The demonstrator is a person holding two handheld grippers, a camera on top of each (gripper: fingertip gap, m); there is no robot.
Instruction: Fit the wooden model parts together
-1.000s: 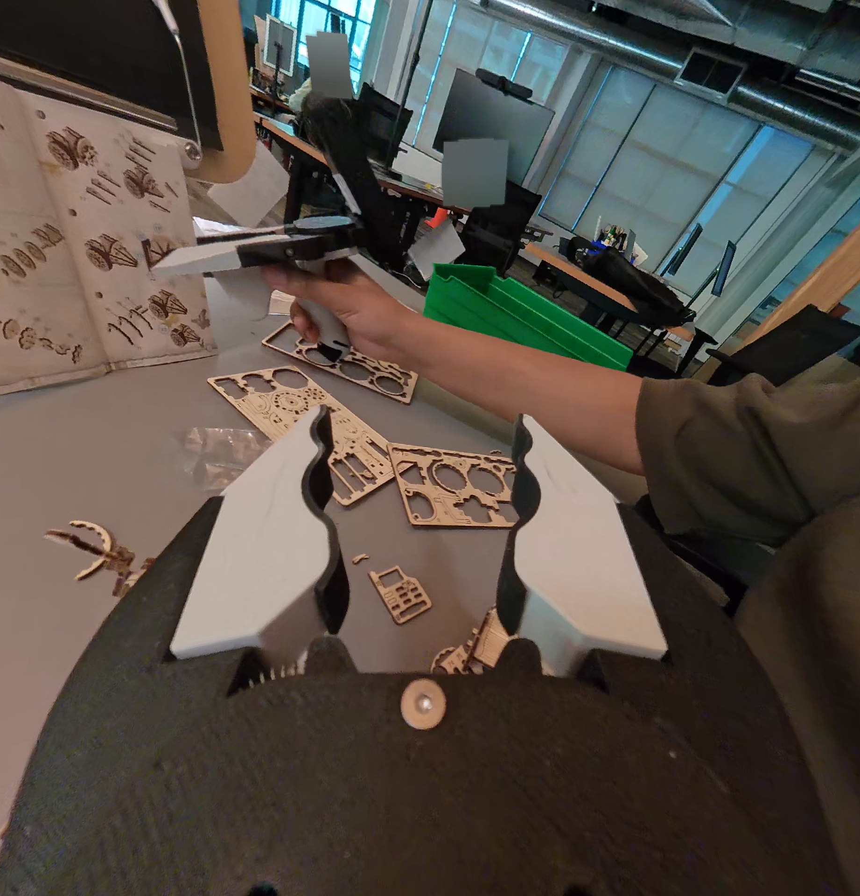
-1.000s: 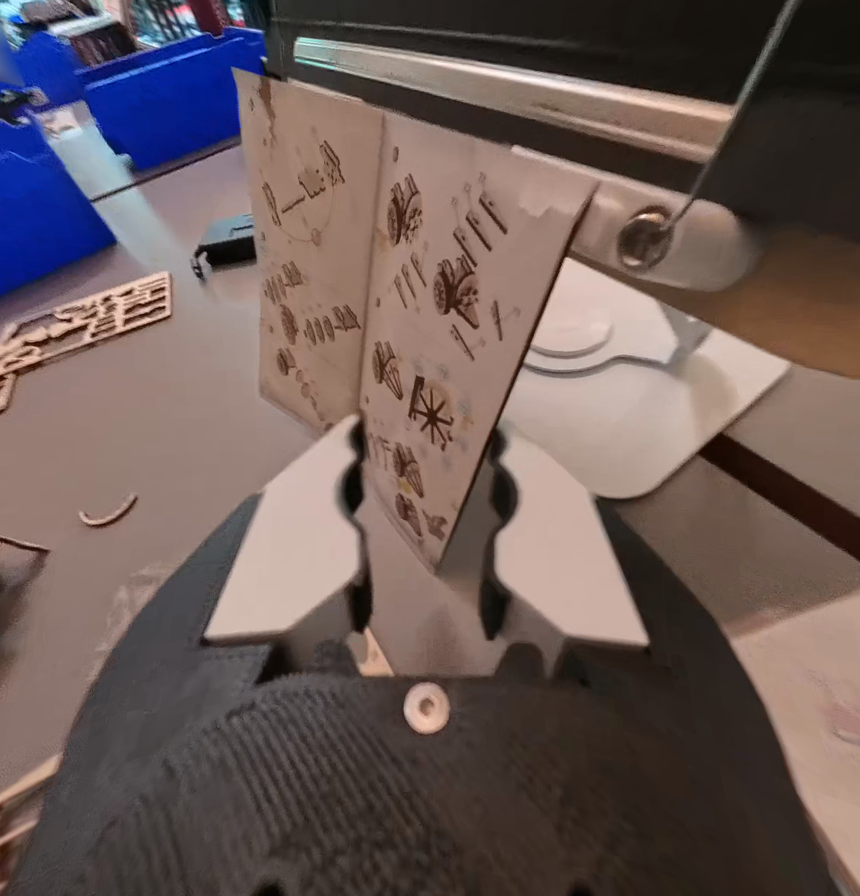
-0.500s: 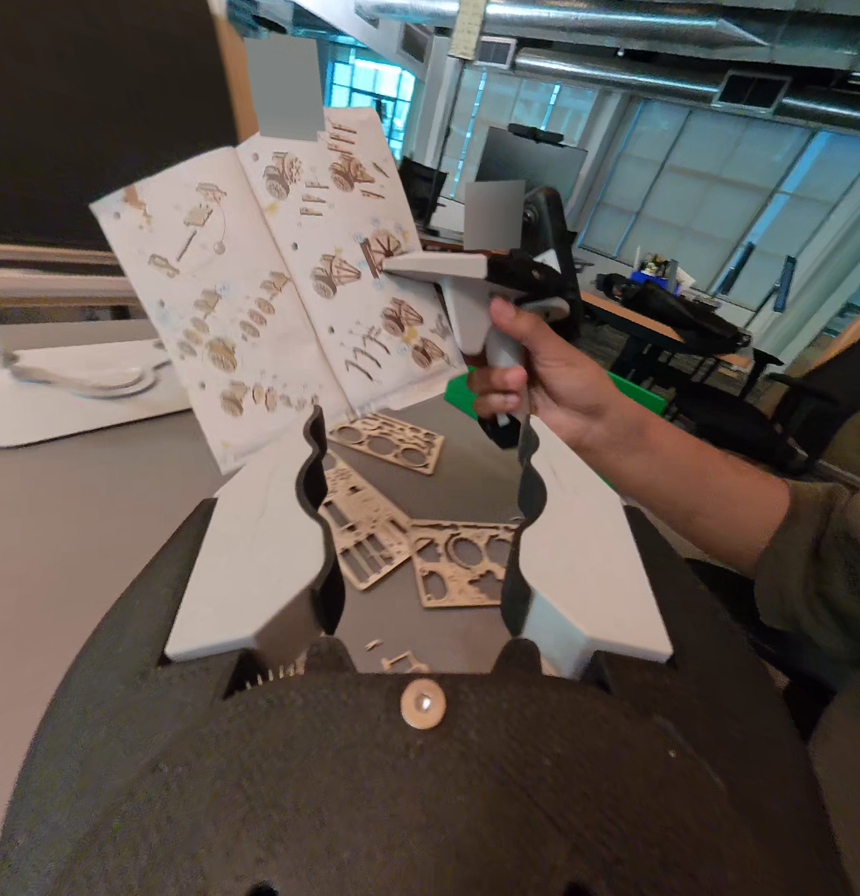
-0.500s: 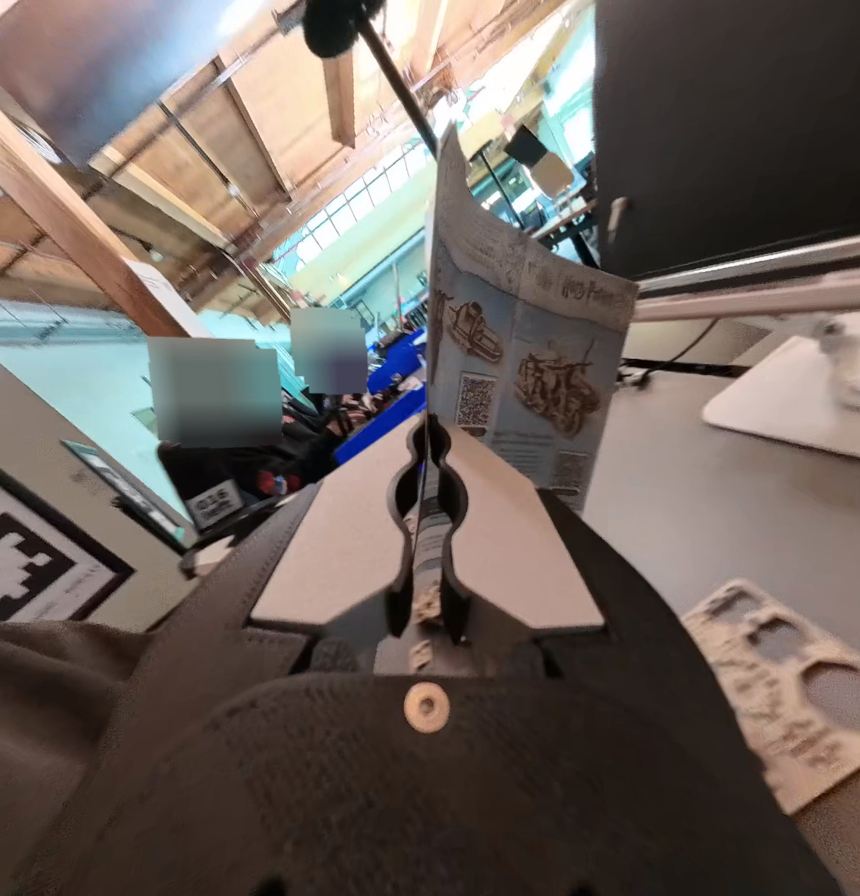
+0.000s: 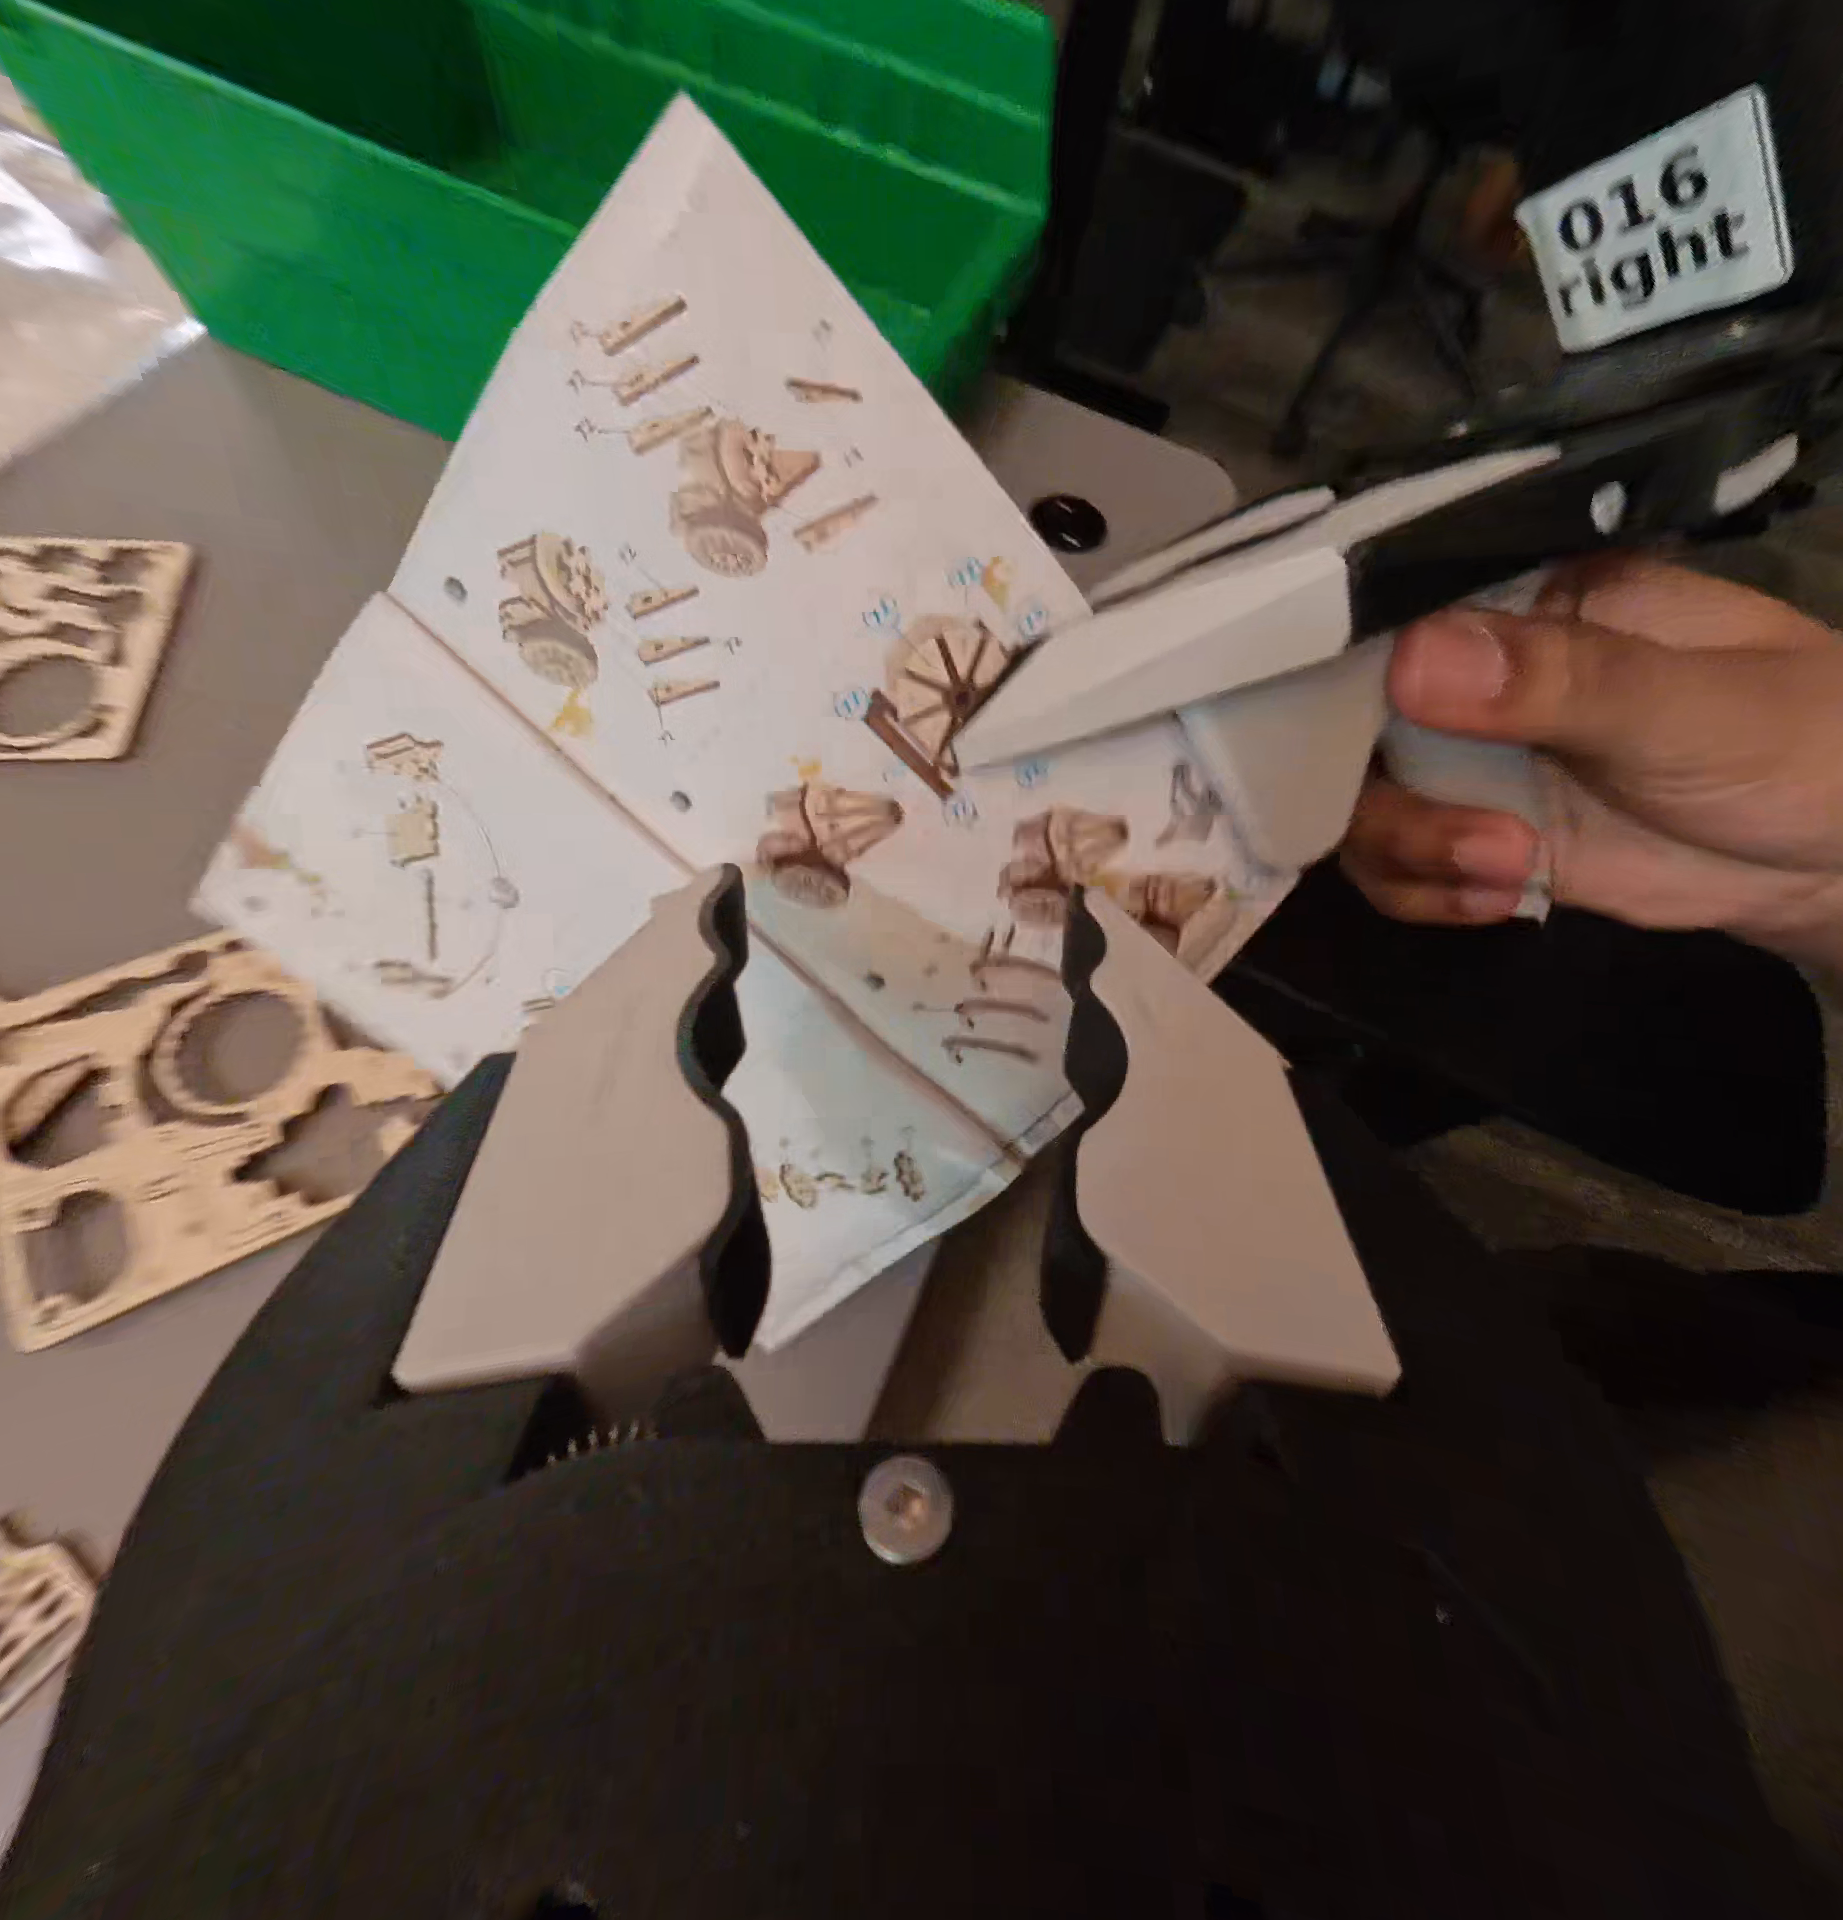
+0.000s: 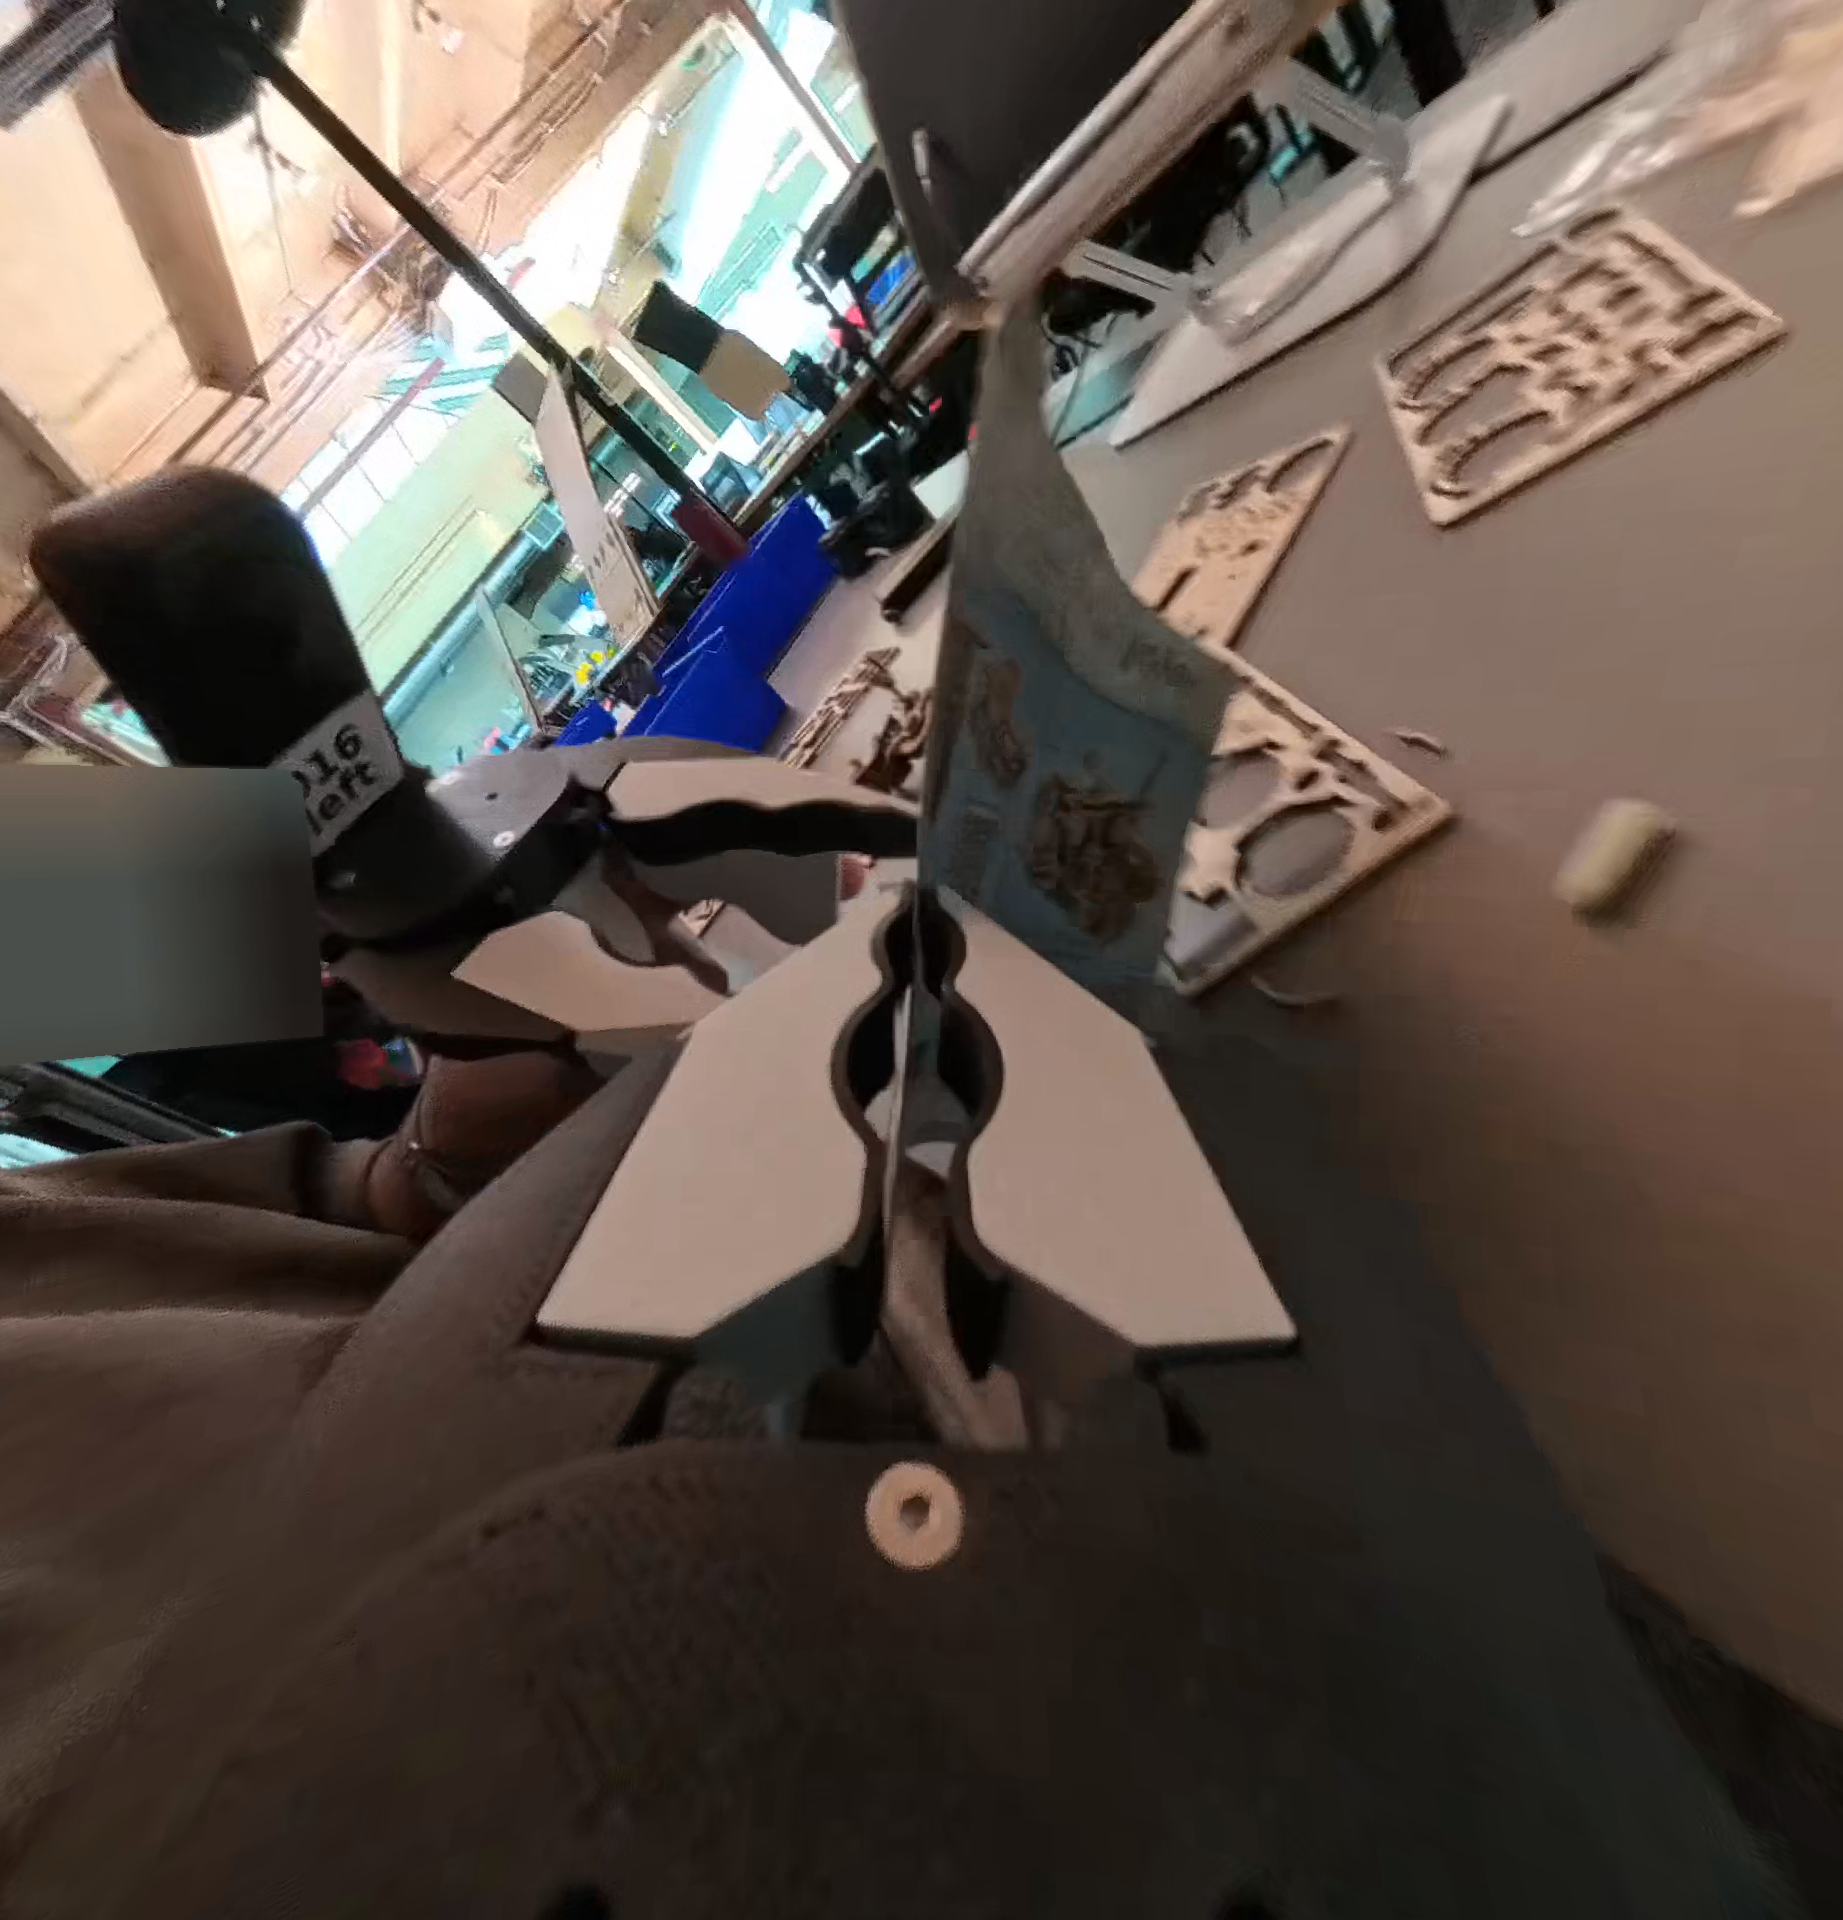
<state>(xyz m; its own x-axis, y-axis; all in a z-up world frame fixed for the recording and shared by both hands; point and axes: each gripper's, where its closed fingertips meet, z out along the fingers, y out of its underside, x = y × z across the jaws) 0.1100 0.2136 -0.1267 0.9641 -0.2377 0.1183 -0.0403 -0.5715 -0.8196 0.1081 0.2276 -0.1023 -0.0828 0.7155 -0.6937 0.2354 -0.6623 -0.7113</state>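
White paper instruction sheet (image 5: 626, 582) w/ tan-brown model drawings; green plastic bin (image 5: 397, 177); pale tan laser-cut wooden sheets (image 5: 169, 1112); grey worktop (image 5: 117, 499); blue bins (image 6: 730, 675).

We see a grey table (image 5: 117, 499) with a green bin (image 5: 397, 208) at the upper left of the left wrist view. In the right wrist view, big bright windows (image 6: 429, 520), wooden beams (image 6: 221, 301) and blue bins (image 6: 730, 665) fill the upper left.

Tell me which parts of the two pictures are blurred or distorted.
Left wrist view: the wooden sheets at the left edge are smeared, while the instruction sheet is sharper. Right wrist view: wide-angle bending tilts the room, and the table blurs at the right.
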